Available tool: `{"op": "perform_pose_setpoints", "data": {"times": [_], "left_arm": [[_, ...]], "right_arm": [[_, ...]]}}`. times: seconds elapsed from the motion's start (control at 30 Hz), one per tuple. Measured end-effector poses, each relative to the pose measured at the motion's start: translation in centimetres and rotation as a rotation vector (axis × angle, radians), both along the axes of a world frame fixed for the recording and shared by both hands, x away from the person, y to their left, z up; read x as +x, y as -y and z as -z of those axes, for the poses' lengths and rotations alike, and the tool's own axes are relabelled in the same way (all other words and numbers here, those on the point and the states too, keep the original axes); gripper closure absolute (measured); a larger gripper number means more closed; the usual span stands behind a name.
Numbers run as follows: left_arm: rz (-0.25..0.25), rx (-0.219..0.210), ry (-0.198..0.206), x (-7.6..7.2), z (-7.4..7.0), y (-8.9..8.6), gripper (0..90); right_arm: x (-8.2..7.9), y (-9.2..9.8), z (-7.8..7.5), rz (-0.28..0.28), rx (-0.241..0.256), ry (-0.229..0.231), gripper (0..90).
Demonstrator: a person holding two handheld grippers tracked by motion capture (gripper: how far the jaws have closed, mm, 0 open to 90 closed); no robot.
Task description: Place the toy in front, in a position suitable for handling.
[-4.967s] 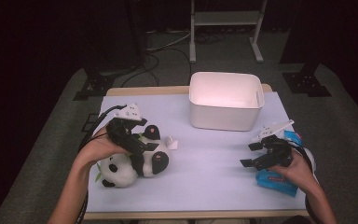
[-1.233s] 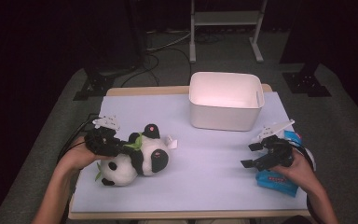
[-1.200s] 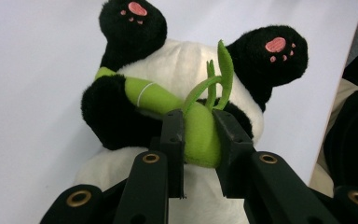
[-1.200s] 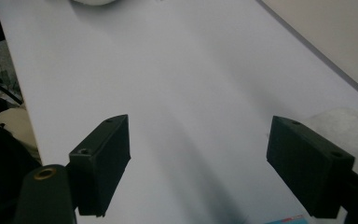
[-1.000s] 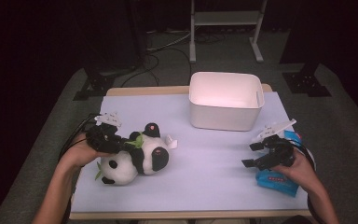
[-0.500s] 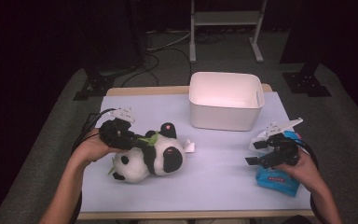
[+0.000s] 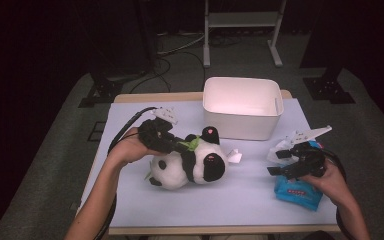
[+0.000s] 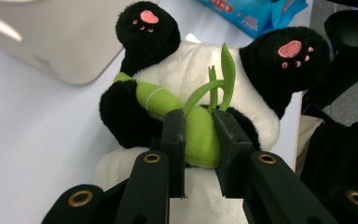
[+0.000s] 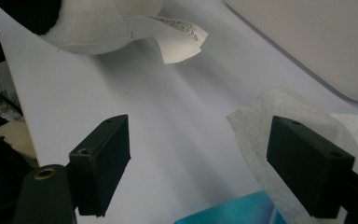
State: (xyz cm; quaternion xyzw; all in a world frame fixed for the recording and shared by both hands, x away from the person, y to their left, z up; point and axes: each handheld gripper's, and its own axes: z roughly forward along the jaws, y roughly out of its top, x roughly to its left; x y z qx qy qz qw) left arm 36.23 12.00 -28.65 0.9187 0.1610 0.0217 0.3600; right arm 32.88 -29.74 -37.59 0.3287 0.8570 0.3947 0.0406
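From the high view, one plush panda [image 7: 192, 162] lies on its back near the middle-left of the table [image 7: 240, 200], which is covered in a smooth pale lilac sheet. The toy is soft and rounded, white in body with black limbs and ears, and two pink paw pads face upward. A white sewn-in label [image 7: 235, 156] sticks out on its right side. The left gripper [image 7: 172, 142] sits at the panda's upper left, its jaws pinching a green felt bamboo sprig [image 7: 191, 144] on the toy's chest. One white plastic bin [image 7: 242, 107], rectangular with rounded corners, stands just behind the panda, toward the far edge. At the right, the right gripper [image 7: 280, 162] hovers above one blue wipes packet [image 7: 297, 190], with a white tissue [image 7: 275, 156] poking out beside it.

In the left gripper view, the two black jaws are closed to a narrow gap around the bamboo sprig [image 8: 198, 133], a padded green tube with a thin white ring and three slim leaves standing up. Behind it are the panda's [image 8: 177, 74] fuzzy white belly and two black feet, each with a pink pad and small pink toe dots. The bin's [image 8: 56, 42] smooth wall is at upper left, the blue packet [image 8: 256, 14] at the top.

In the right gripper view, the two jaws stand wide apart and hold nothing. Between them lies bare table sheet [image 9: 168, 135]; the thin fibrous tissue [image 9: 261, 121] lies by the right jaw, a corner of the blue packet [image 9: 233, 212] below. The panda's printed label [image 9: 172, 32] hangs at the top.
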Motion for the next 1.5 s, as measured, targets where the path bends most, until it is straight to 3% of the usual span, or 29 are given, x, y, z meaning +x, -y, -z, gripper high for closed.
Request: {"op": "perform_pose_setpoints", "data": {"times": [0.47,0.73,0.9,1.0,1.13,1.33,1.43,1.5], "left_arm": [[0.049,0.024,-0.025,1.3,0.3,4.9,75.8],[0.059,0.028,-0.036,1.5,0.6,6.5,75.7],[0.056,0.057,-0.053,1.5,2.1,7.4,75.3],[0.073,0.034,-0.081,1.4,3.1,7.4,74.5],[0.093,0.006,-0.086,0.9,3.6,7.4,70.3],[0.108,-0.017,-0.061,0.3,2.9,6.8,59.6],[0.105,-0.04,-0.038,-0.1,2.3,6.0,50.3],[0.102,-0.067,-0.028,-0.4,2.0,5.3,49.7]], "right_arm": [[0.0,0.5,-0.1,0.016,0.006,-0.001,20.1],[-0.2,0.9,-0.3,0.02,0.01,0.008,20.2],[-0.2,1.0,-0.3,0.022,0.011,0.007,20.1],[-0.2,1.0,-0.2,0.019,0.008,0.004,20.2],[-0.1,1.0,0.1,0.016,-0.003,-0.003,20.1],[0.0,1.0,0.1,0.015,-0.013,-0.007,20.1],[0.1,0.8,0.0,0.018,-0.015,-0.009,20.1],[0.2,0.7,0.1,0.025,-0.024,-0.008,20.1]]}}
